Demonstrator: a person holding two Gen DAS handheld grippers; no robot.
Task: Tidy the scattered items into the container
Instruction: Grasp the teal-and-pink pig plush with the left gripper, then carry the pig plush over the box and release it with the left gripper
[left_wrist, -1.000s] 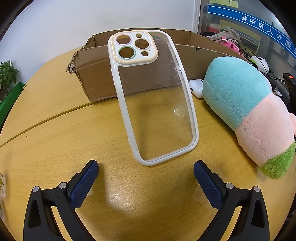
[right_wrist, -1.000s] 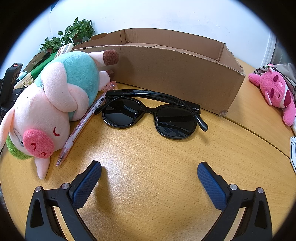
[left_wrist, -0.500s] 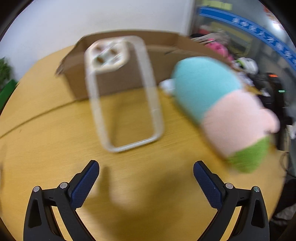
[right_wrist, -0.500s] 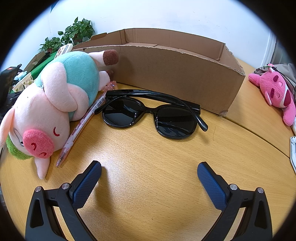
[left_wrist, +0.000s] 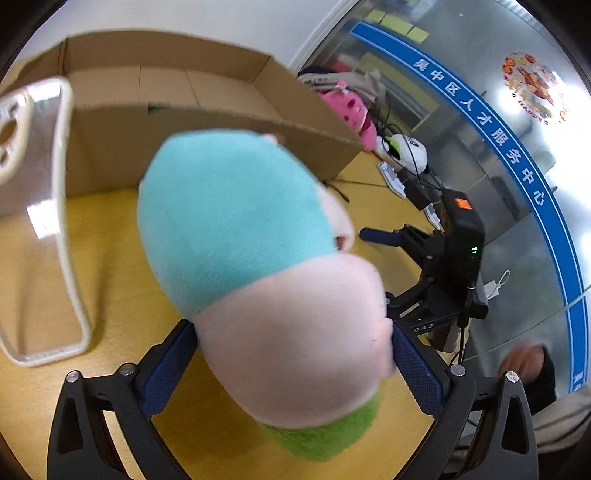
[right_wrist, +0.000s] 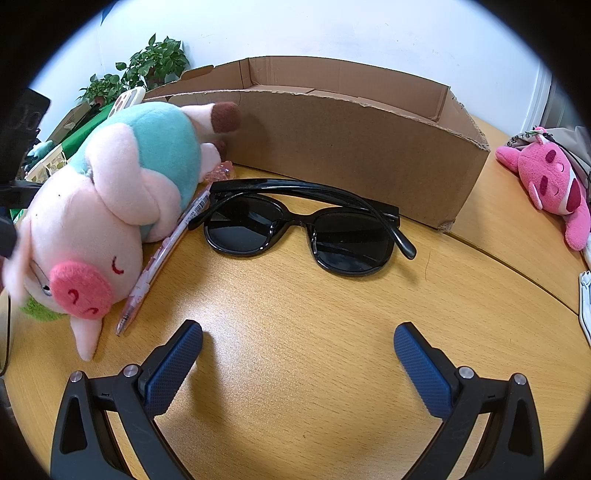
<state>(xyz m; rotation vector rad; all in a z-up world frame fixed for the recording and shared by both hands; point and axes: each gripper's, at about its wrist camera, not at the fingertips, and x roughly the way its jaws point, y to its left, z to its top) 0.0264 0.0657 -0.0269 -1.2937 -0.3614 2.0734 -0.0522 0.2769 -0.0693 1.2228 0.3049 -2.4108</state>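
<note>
Three-coloured plush pig (left_wrist: 258, 266), teal, pink, green, sits between the left hand-held gripper's (left_wrist: 291, 365) spread fingers.

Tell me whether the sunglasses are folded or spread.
Folded. The sunglasses lie on the table outside the cardboard box, both temple arms crossed behind the lenses rather than sticking out.

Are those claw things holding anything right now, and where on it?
The left gripper straddles the plush pig at its pink head end, pads at its sides; a firm grip cannot be told. The right gripper is open, holding nothing.
</note>
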